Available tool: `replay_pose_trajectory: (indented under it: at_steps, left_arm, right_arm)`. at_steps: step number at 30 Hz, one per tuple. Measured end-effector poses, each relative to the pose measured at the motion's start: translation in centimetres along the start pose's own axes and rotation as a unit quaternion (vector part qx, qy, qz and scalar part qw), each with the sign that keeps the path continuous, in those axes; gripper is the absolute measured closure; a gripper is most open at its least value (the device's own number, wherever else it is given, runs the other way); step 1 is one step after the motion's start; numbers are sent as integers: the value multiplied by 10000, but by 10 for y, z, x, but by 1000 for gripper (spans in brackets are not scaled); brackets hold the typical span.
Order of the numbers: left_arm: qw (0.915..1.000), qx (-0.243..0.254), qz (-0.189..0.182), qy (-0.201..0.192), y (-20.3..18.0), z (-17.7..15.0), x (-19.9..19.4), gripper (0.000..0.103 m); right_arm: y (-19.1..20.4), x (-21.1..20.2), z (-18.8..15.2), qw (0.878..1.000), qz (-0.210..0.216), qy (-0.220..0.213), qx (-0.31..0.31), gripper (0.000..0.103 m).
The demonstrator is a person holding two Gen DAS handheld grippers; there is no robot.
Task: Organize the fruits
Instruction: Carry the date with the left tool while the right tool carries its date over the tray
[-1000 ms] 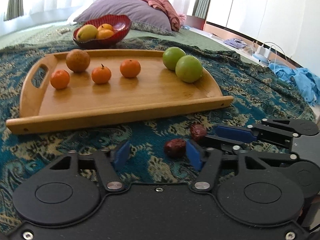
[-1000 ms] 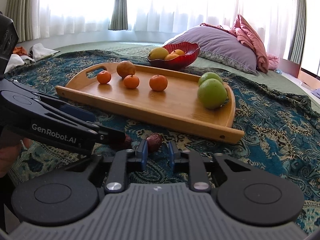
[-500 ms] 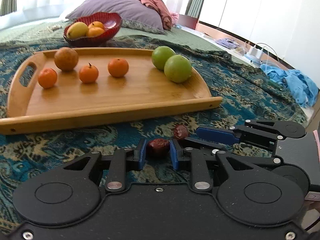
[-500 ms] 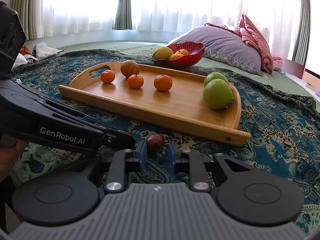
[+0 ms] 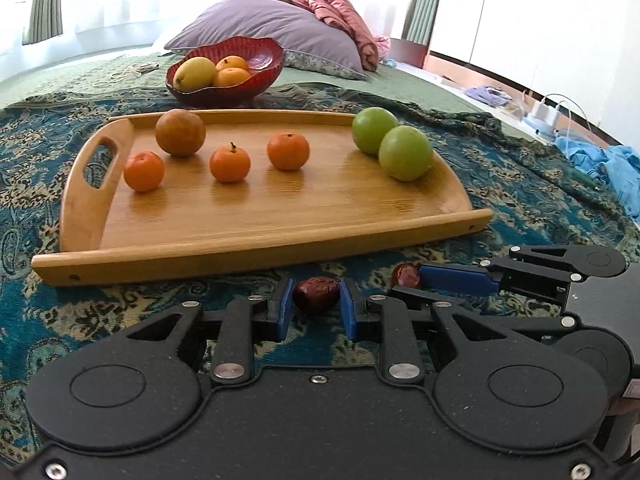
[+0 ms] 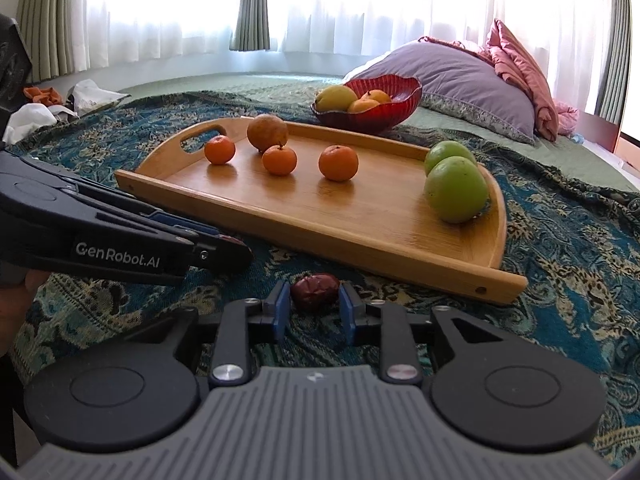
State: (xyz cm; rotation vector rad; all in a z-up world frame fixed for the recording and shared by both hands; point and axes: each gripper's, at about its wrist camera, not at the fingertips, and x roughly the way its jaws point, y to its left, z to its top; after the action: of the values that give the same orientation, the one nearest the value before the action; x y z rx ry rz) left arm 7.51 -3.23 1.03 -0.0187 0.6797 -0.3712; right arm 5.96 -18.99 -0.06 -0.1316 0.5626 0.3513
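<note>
Wooden tray (image 5: 256, 236): pale honey-brown bamboo with a fine lengthwise grain. On it, three bright orange mandarins (image 5: 229, 163), one mottled russet-brown round fruit (image 5: 180, 133) and two matte green round fruits (image 5: 405, 153). Bedspread (image 5: 532, 196): deep teal with a paisley pattern in tan, cream and black. Bowl (image 5: 256, 76): dark glossy red, ribbed, with yellow and orange fruit inside. Pillow (image 6: 460, 76): muted lilac with a patterned border; bundled quilt (image 6: 516, 64) dusty pink. Two dates, wrinkled dark red-brown (image 5: 316, 293) (image 6: 314, 286). Left gripper (image 5: 316, 308): black body, blue pads. Right gripper (image 6: 313, 307): black arms, grey ribbed housing, blue pads.
</note>
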Motion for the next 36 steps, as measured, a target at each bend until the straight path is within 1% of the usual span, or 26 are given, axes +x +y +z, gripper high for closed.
replay_pose_trajectory:
  at_steps: [9,10,12,13,19,24,36]
  left_arm:
    - [9998,-10,182,-62,5,2,3,79]
    - [9998,-15,196,-71,5,2,2,79]
    - [9997,-27,218,-89,5,2,1,79]
    - [9997,-31,231,-108,6,3,0,79]
    - [9990,-74,356,-266,8,7,-5,79]
    - [9984,-150,418,-348,12,12,-8,79]
    - [9964,-166,564,-617,16,30,-18,79]
  right_arm:
    - [0,9,4,9999,7,49,93,57]
    - [0,8,4,10000,4,36,88,63]
    - [1,7,4,10000,-17,-6,65,71]
    - [1,5,4,10000,-40,-50,59,72]
    - [-1,-5,5,9988,-238,-399,148,73]
    - [-4,-10,11,9974,-320,-591,270,73]
    - [-1,-12,20,9960,-406,-711,358,73]
